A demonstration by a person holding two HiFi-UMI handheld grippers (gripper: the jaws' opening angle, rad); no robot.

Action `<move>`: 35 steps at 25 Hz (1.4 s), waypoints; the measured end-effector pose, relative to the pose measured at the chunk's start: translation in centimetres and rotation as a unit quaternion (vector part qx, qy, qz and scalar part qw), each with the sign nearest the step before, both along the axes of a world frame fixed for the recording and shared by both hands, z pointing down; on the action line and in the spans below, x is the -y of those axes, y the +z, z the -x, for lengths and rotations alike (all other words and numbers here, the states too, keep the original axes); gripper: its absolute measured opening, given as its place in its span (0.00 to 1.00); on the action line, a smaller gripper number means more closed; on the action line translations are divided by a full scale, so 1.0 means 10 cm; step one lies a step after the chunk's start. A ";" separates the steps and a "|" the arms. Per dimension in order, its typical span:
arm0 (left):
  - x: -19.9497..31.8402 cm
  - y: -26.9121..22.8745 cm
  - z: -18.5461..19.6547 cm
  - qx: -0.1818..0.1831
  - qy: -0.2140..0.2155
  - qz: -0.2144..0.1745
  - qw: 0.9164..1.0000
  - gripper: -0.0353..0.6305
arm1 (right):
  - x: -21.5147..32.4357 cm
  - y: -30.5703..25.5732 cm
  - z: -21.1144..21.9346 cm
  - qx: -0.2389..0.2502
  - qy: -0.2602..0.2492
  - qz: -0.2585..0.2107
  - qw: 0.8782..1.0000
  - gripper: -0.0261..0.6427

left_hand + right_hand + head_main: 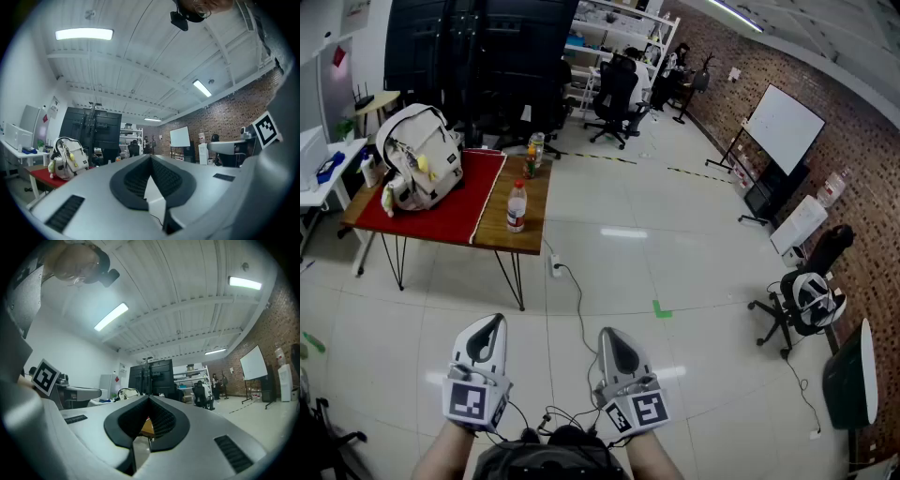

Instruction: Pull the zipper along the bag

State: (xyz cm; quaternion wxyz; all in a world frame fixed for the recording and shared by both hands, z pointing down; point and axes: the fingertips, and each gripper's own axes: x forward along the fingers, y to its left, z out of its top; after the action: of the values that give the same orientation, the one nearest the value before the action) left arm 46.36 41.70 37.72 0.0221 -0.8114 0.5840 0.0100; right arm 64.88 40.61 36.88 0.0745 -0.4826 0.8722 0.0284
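The white backpack (417,159) stands on a red mat on the wooden table (525,223) at the far left, well away from me. It also shows small in the left gripper view as the backpack (69,159), and its top peeks over the jaws in the right gripper view as the backpack (125,393). My left gripper (494,322) and right gripper (607,334) hover side by side over the floor near my body. Both are shut with nothing between the pads. The left gripper (151,157) and right gripper (149,398) both point toward the table. The zipper is too small to make out.
A clear bottle with a red label (517,206) stands on the table's bare wooden end, with more bottles (532,153) behind it. A cable (578,291) runs across the tiled floor. Office chairs (802,298), a whiteboard (781,127) and a brick wall lie to the right.
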 end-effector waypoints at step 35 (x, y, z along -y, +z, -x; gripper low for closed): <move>3.65 0.35 -0.13 0.002 -0.042 0.043 0.998 0.10 | 3.96 0.33 -0.59 0.058 -0.014 0.016 0.998 0.05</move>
State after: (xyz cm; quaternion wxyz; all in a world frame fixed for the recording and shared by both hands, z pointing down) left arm 47.70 5.20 41.20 -0.0116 -0.7866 0.6171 -0.0180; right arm 70.76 0.97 40.14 0.1178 -0.4725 0.8733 -0.0152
